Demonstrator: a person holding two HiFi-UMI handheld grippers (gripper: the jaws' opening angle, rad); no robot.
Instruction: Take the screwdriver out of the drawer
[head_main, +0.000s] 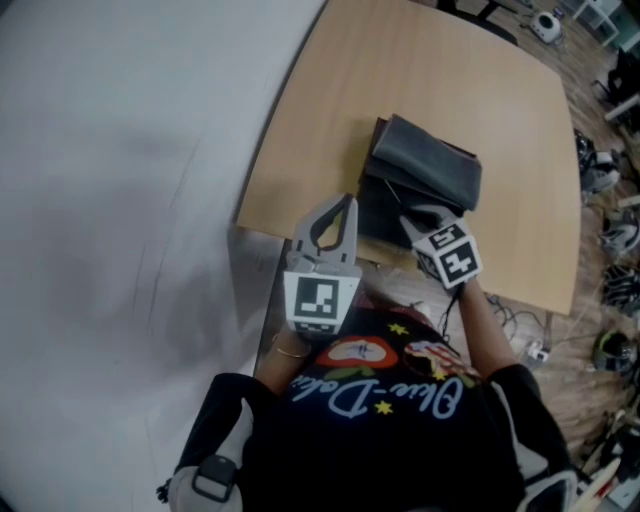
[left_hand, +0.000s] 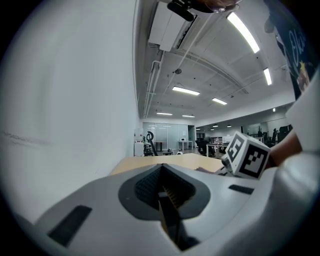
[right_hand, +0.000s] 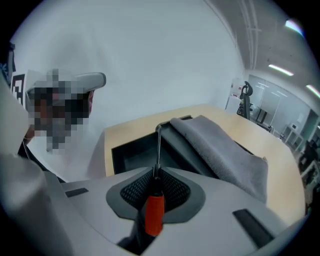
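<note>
The right gripper (right_hand: 157, 170) has its jaws shut on the screwdriver (right_hand: 154, 210). The red handle sits low between the jaws. The thin metal rod sticks out past the jaw tips. In the right gripper view the rod's tip lines up with the far edge of the open drawer (right_hand: 130, 152). The drawer is dark inside. No view shows if the tip touches anything.

The left gripper (left_hand: 161, 170) has its jaws pressed together with nothing in them. It points out flat over the bench (left_hand: 165, 161), toward the far end of the room.

A grey cloth (right_hand: 220, 150) lies just beside the drawer's opening, on top of the dark box the drawer belongs to. The box sits near the bench edge closest to the person.

From the head view the two grippers are side by side, the left gripper (head_main: 345, 205) next to the box and the right gripper (head_main: 412, 225) over it. The right gripper's marker cube (head_main: 450, 255) faces up. A white wall (head_main: 120, 200) runs along the left of the bench.
</note>
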